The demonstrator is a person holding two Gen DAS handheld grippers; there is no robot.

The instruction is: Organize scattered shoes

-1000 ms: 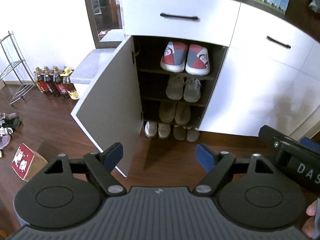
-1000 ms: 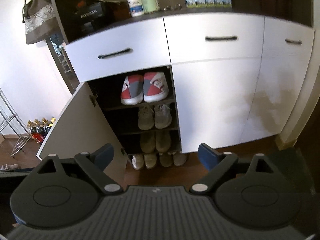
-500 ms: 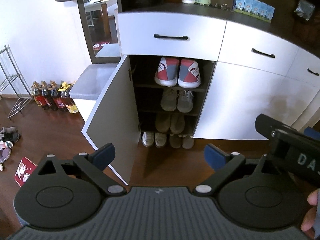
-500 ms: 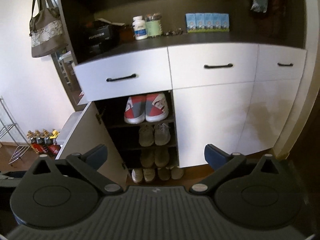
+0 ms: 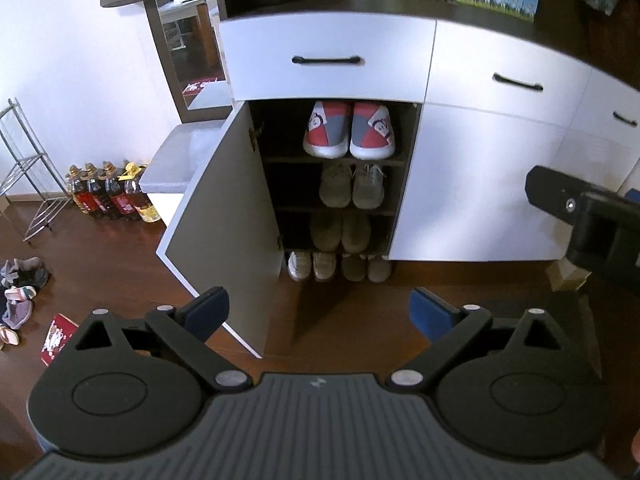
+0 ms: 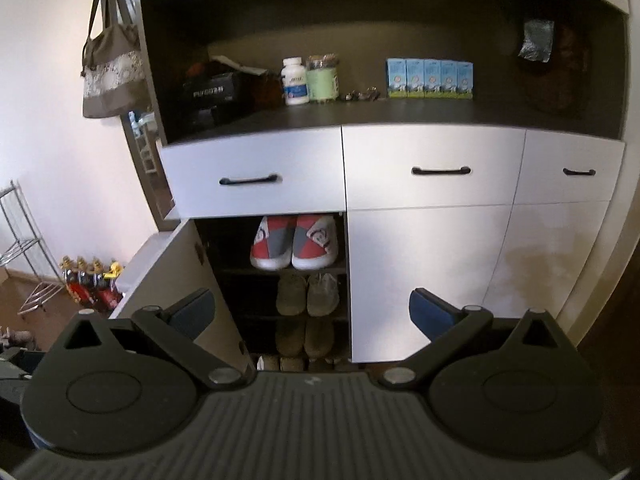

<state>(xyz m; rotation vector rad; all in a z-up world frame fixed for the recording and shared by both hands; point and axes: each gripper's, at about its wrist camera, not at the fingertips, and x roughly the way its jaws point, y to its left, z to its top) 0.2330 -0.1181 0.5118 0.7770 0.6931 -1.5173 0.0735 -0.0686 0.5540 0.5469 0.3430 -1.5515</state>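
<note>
Both grippers, left (image 5: 319,312) and right (image 6: 312,311), are wide open and empty before the filled cabinet (image 5: 340,200), so next comes fetching the loose shoes (image 5: 20,292) on the floor.

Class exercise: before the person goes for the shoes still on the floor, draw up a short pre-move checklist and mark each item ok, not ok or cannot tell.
1. Left gripper empty, jaws wide: ok.
2. Right gripper empty, jaws wide: ok.
3. Cabinet door open: ok.
4. Red and grey slippers paired on top shelf: ok.
5. Scattered shoes on floor put away: not ok.
6. Free shelf space for them: cannot tell.
</note>
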